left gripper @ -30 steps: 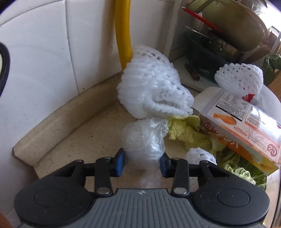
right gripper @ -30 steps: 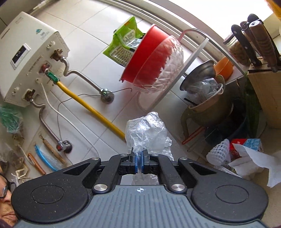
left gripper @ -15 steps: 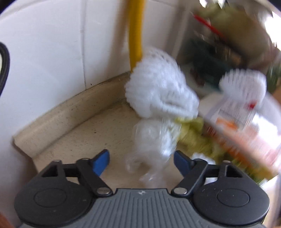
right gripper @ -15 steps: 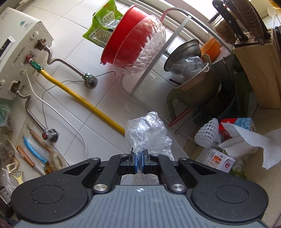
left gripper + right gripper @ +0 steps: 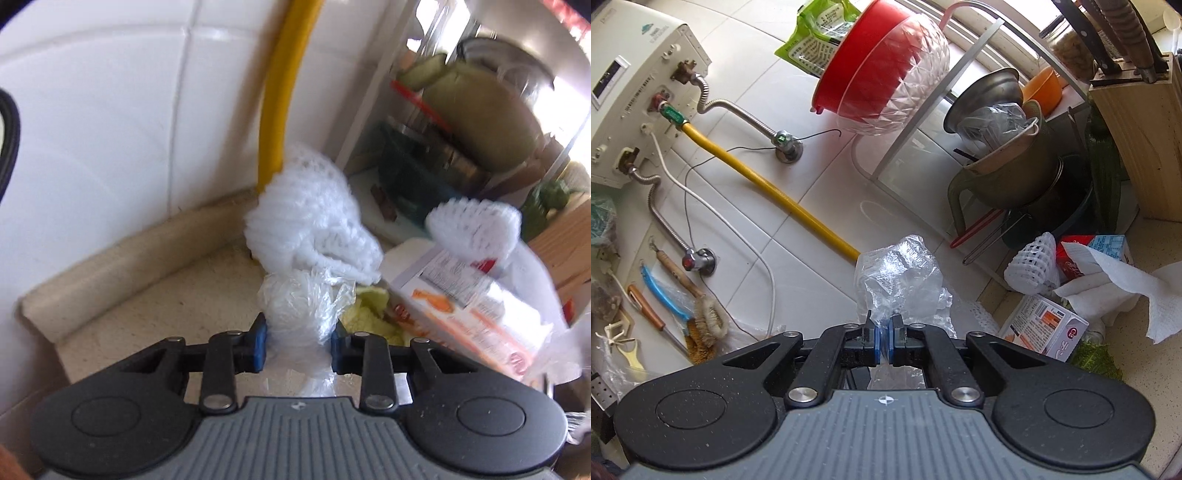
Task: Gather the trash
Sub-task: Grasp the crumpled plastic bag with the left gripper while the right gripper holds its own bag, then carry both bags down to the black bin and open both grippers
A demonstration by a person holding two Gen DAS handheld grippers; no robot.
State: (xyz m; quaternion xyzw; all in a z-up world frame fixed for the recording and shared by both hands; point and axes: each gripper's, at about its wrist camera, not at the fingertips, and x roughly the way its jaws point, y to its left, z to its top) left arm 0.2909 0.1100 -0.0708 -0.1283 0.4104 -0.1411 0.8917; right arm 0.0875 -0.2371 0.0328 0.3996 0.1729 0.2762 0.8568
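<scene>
- While the left gripper [image 5: 297,341] points down at the speckled countertop [image 5: 155,314] near its back corner, its jaws have just been closing and now pinch a crumpled ball of clear plastic wrap [image 5: 301,306] between the blue pads.
- That wrap sits on the counter just in front of a big white foam fruit net [image 5: 310,214], which leans against the raised back edge where the yellow hose [image 5: 284,88] comes down the tiled wall.
- To the right of the wrap lie pale green cabbage leaves [image 5: 365,314] and a white and orange carton [image 5: 469,295], with a second, smaller foam net [image 5: 476,225] resting on top of it; this side of the left view is blurred.
- The right gripper [image 5: 885,338] is held level, its jaws pressed together on a clear plastic bag [image 5: 899,280] that stands up above the pads.
- Beyond it, in the right view, a crumpled paper towel [image 5: 1115,280] drapes over the cartons at the counter's back edge, beside the dish rack [image 5: 923,122] and the wooden knife block [image 5: 1141,129].
</scene>
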